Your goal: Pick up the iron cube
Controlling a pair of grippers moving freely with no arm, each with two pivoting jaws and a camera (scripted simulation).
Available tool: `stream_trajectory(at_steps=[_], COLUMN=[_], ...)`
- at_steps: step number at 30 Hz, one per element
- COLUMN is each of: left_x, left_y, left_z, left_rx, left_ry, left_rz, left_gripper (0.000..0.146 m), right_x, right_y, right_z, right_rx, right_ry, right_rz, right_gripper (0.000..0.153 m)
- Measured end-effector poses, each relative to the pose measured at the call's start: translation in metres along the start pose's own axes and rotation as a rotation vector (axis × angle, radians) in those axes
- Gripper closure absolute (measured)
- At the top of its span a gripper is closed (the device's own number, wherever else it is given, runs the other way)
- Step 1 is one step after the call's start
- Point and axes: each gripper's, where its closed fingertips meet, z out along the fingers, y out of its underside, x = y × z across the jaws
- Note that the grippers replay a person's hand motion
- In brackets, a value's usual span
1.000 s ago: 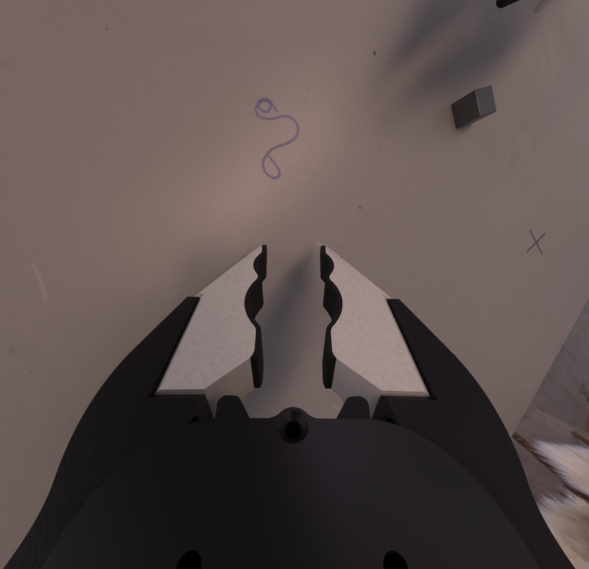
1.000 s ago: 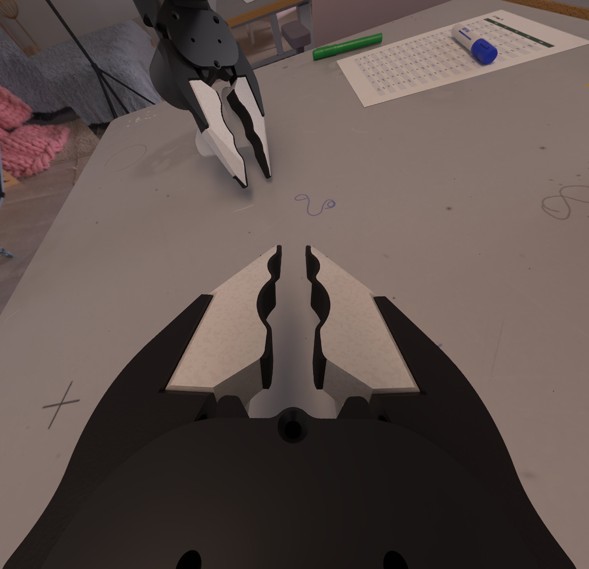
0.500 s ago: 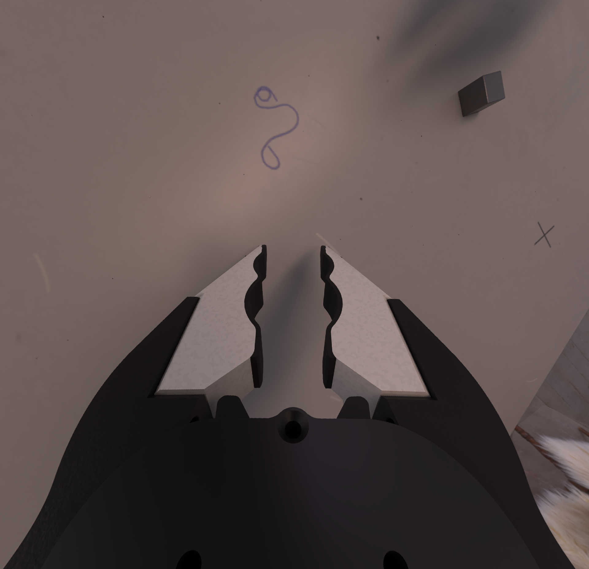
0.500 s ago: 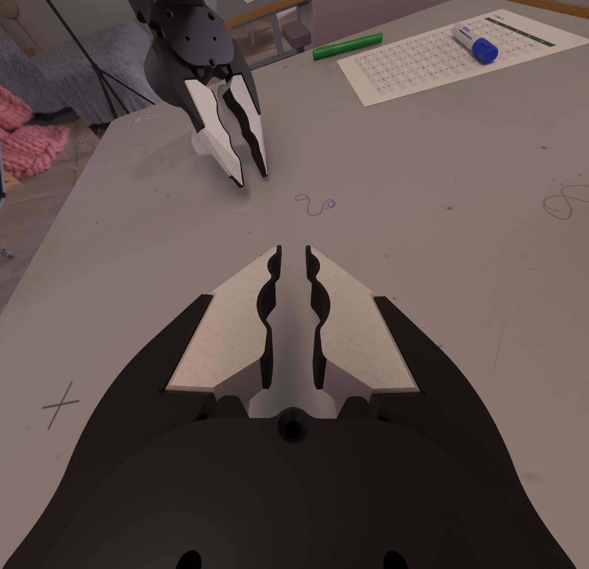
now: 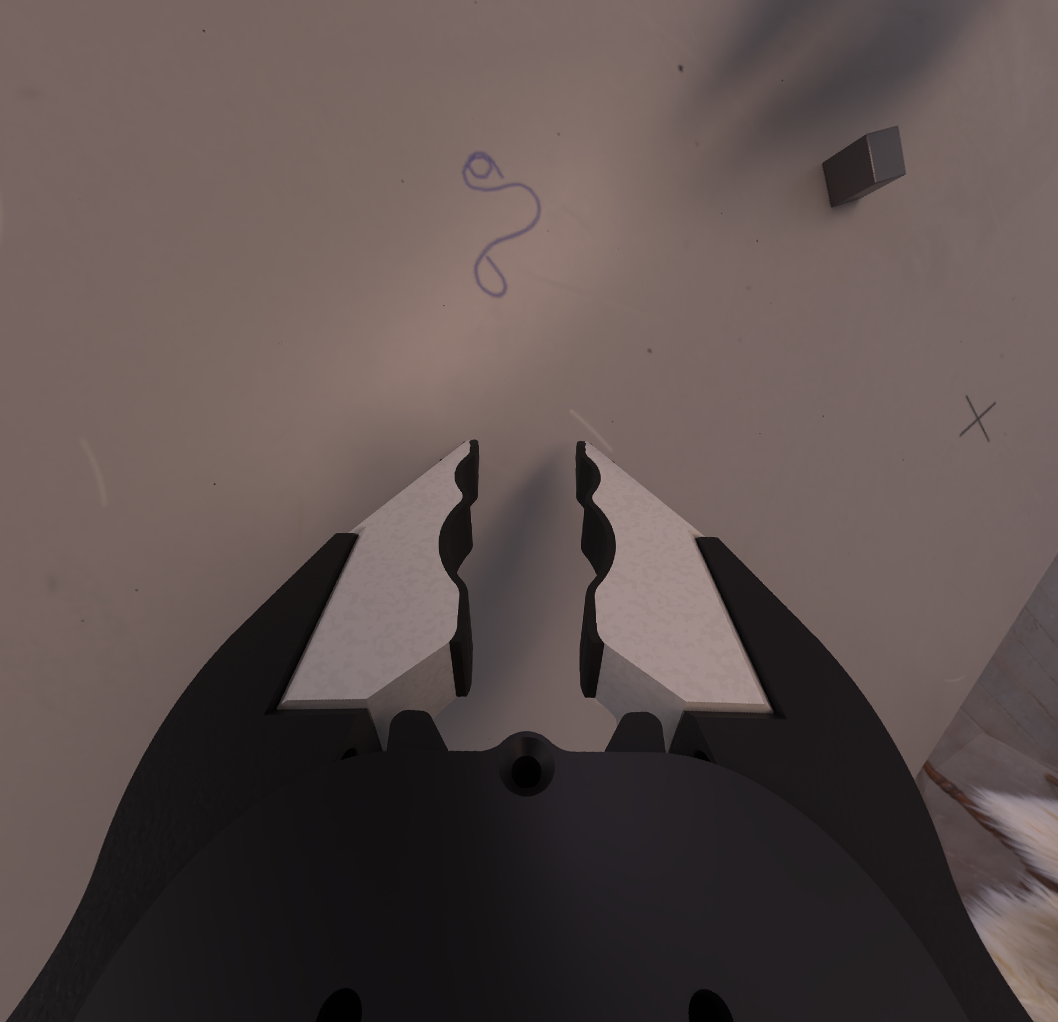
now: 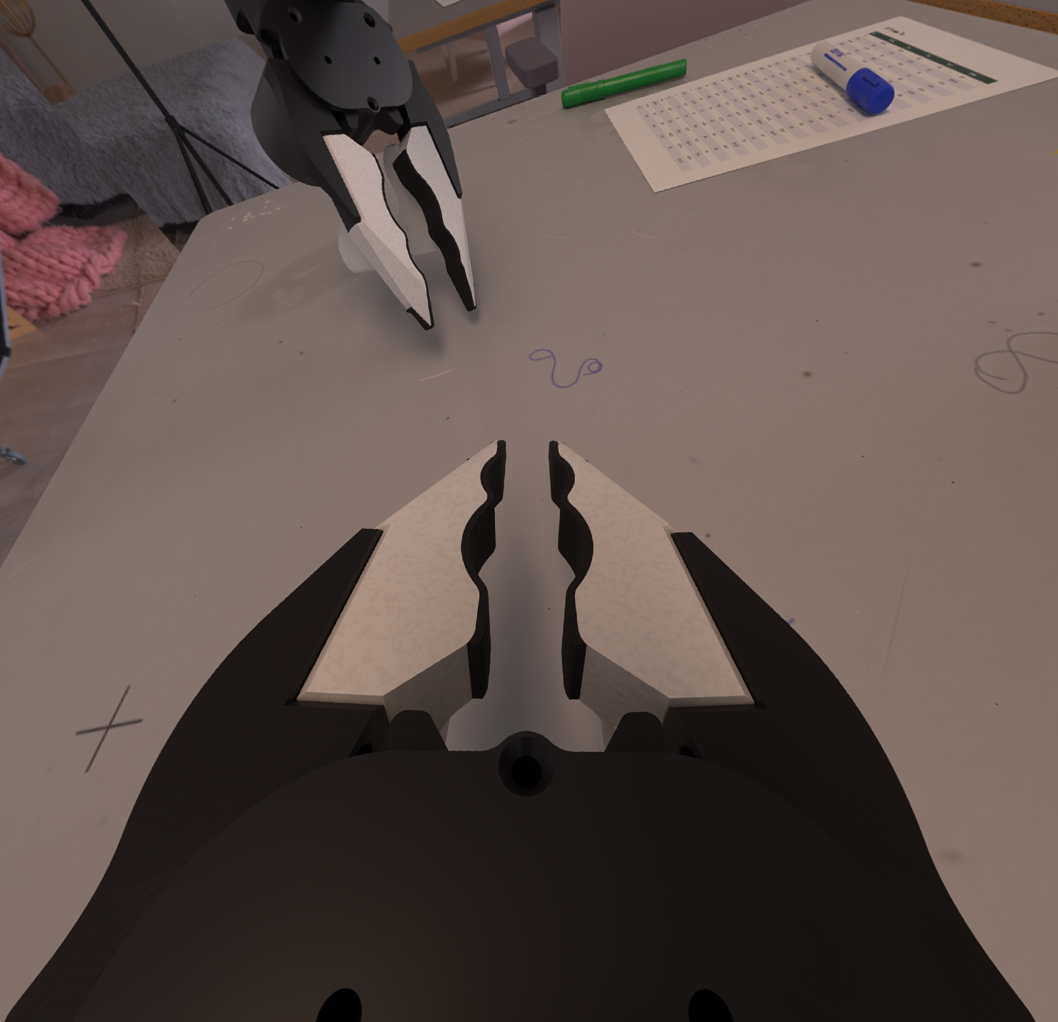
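Observation:
The iron cube (image 5: 864,173) is a small dark grey block on the grey table (image 5: 229,250), far up and to the right of my left gripper (image 5: 526,448). My left gripper is open and empty, pointing down over bare table, well short of the cube. It also shows in the right wrist view (image 6: 449,313), tilted down just above the table. My right gripper (image 6: 526,448) is open with a narrow gap and empty, low over the table. The cube does not show in the right wrist view.
A blue scribble (image 5: 501,233) lies ahead of the left gripper. At the far side lie a green marker (image 6: 624,83), a printed sheet (image 6: 744,119) and a blue-capped white tube (image 6: 853,76). A white object (image 6: 352,256) stands behind the left gripper. The table edge (image 5: 973,622) runs at the right.
My left gripper has shifted slightly, so the cube and the scribble sit a little higher in its view. My right gripper has not moved. Both stay open.

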Motion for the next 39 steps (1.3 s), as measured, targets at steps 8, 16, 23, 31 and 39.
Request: stream_trajectory(at_steps=[8,16,23,31,39], left_x=[-0.0009,0.0008,-0.0003,0.0003,-0.0004], left_y=[0.0012,0.0029,0.0042,0.0066,0.0088], left_z=[0.0015,0.0041,0.0006,0.0017,-0.0018], left_rx=[-0.008,-0.022,-0.019,-0.035,-0.043], left_ry=[-0.001,0.006,-0.004,-0.005,-0.029], left_rz=[-0.004,0.000,-0.004,-0.003,0.000], left_gripper=[0.112,0.112,0.112,0.112,0.111], right_x=[-0.0003,-0.0009,-0.0015,-0.0020,-0.0015], right_y=[0.0000,-0.0003,-0.0009,-0.0010,-0.0012], right_z=[0.0001,0.0001,0.0000,0.0001,0.0000], right_rx=[0.001,0.001,0.002,0.003,0.003], right_ry=[-0.002,-0.003,-0.003,-0.005,-0.003], right_rz=[0.001,0.001,-0.001,0.000,0.000], right_gripper=[0.138,0.138,0.138,0.138,0.138])
